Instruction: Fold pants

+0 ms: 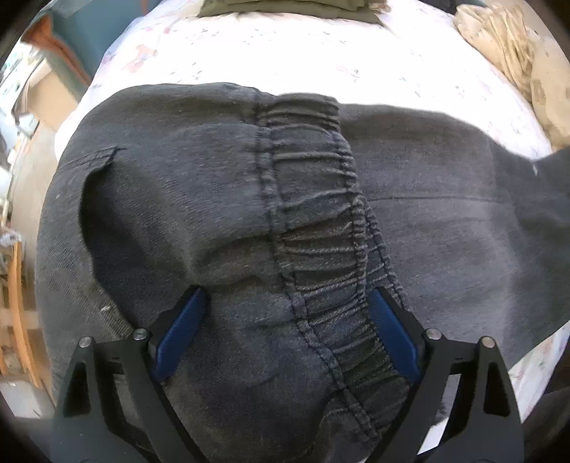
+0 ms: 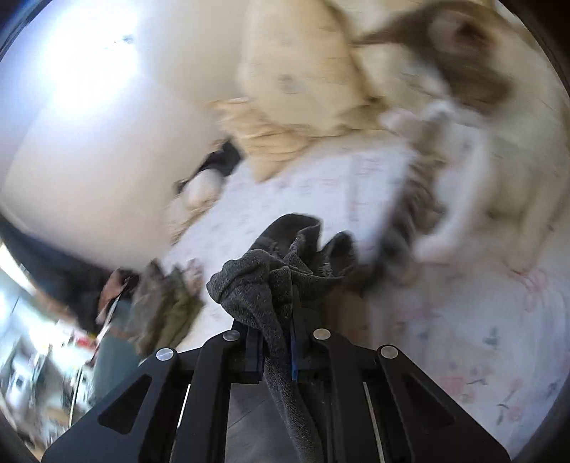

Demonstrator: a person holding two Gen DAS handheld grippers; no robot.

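Note:
Dark grey pants (image 1: 178, 178) lie spread over the bed, folded over themselves so the gathered elastic waistband (image 1: 313, 199) runs down the middle. My left gripper (image 1: 286, 297) points down onto them and stands open. Its blue pads (image 1: 181, 327) sink into the cloth on either side of a bulge of fabric and waistband. In the blurred right wrist view, my right gripper (image 2: 279, 320) is shut on a bunched end of the pants (image 2: 256, 285). It holds that end raised above the sheet, with cloth hanging down between the fingers.
The bed has a white floral sheet (image 1: 249, 53). Crumpled cream bedding (image 1: 506, 46) lies far right, and an olive garment (image 1: 285, 7) at the far edge. A fluffy white-and-brown animal or plush (image 2: 463, 89) lies on the bed, blurred. Wooden furniture (image 1: 17, 302) stands beyond the bed's left edge.

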